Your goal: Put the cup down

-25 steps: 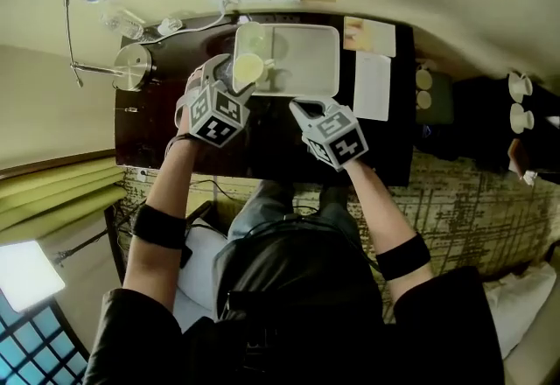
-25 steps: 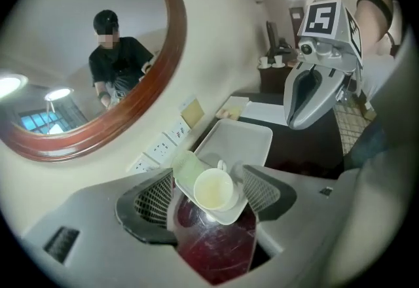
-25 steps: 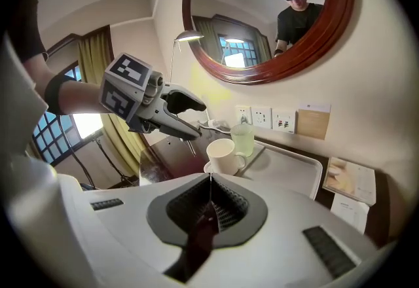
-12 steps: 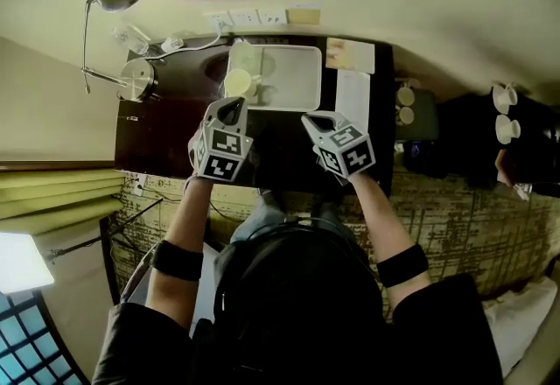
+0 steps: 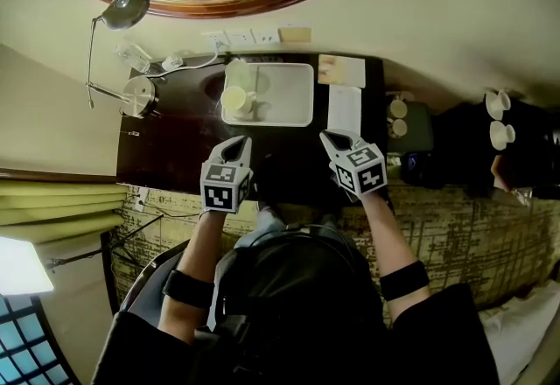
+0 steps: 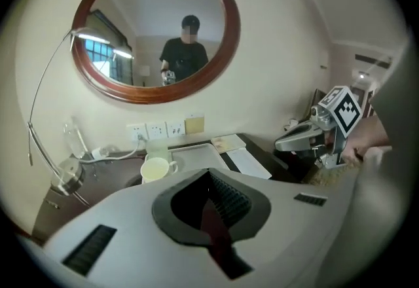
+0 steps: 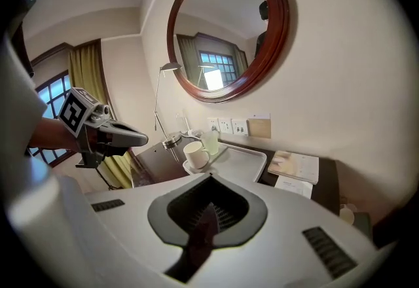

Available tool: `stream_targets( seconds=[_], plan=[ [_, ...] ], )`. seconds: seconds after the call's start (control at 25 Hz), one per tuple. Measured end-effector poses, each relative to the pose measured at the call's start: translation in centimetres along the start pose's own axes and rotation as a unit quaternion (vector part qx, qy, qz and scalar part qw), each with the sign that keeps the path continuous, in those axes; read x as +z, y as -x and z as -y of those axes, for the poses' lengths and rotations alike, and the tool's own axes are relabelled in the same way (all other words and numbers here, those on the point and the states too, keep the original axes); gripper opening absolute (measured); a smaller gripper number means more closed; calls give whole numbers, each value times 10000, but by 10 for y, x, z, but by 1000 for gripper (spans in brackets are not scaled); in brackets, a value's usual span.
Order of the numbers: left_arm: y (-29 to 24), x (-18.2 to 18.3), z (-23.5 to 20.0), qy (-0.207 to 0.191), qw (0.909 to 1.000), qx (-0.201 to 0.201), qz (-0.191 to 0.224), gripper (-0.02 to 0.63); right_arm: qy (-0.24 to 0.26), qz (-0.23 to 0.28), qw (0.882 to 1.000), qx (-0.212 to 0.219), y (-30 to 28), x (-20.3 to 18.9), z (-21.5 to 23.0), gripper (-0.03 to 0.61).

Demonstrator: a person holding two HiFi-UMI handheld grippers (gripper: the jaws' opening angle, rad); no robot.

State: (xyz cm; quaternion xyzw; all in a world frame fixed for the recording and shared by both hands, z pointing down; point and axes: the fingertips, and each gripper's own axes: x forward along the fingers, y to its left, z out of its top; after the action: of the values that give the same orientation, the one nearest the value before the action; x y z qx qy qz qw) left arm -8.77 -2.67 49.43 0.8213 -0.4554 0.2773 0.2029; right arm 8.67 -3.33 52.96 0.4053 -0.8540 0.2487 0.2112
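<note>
The pale cup (image 5: 236, 100) stands upright on the left end of the white tray (image 5: 284, 103) on the dark desk, with nothing touching it. In the left gripper view the cup (image 6: 155, 169) shows beyond my jaws, and in the right gripper view the cup (image 7: 194, 154) sits at the tray's (image 7: 245, 167) near corner. My left gripper (image 5: 238, 142) is shut and empty, well short of the tray near the desk's front edge. My right gripper (image 5: 328, 137) is shut and empty too, level with it on the right. Both closed tips, left gripper (image 6: 210, 175) and right gripper (image 7: 211, 180), hold nothing.
A clear glass (image 5: 236, 73) stands behind the cup on the tray. A desk lamp (image 5: 122, 7) and its round base (image 5: 140, 94) sit at the desk's left. A booklet (image 5: 342, 70) and a white sheet (image 5: 344, 106) lie right of the tray. Small cups (image 5: 398, 105) rest on a side surface.
My left gripper let go of the cup, drew back toward the person, rolled upright and shut empty. My right gripper also pulled back from the tray. The cup stays on the tray.
</note>
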Motion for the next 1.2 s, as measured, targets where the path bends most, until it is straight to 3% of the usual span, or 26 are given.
stream_targets(
  seconds=[0.12, 0.4, 0.72, 1.2],
  plan=[
    [0, -7, 1, 346, 9994, -35, 37, 0, -74, 98, 9998, -150, 13, 2, 6, 0],
    [-2, -17, 1, 481, 9988, -132, 28, 0, 102, 204, 9988, -425, 29, 3, 19, 0],
    [-4, -26, 8, 296, 9988, -291, -258, 0, -18, 121, 9989, -444, 29, -6, 25, 0],
    [-13, -25, 16, 67, 9981, -524, -305, 0, -19, 74, 9988, -476, 31, -6, 32, 0]
  ],
)
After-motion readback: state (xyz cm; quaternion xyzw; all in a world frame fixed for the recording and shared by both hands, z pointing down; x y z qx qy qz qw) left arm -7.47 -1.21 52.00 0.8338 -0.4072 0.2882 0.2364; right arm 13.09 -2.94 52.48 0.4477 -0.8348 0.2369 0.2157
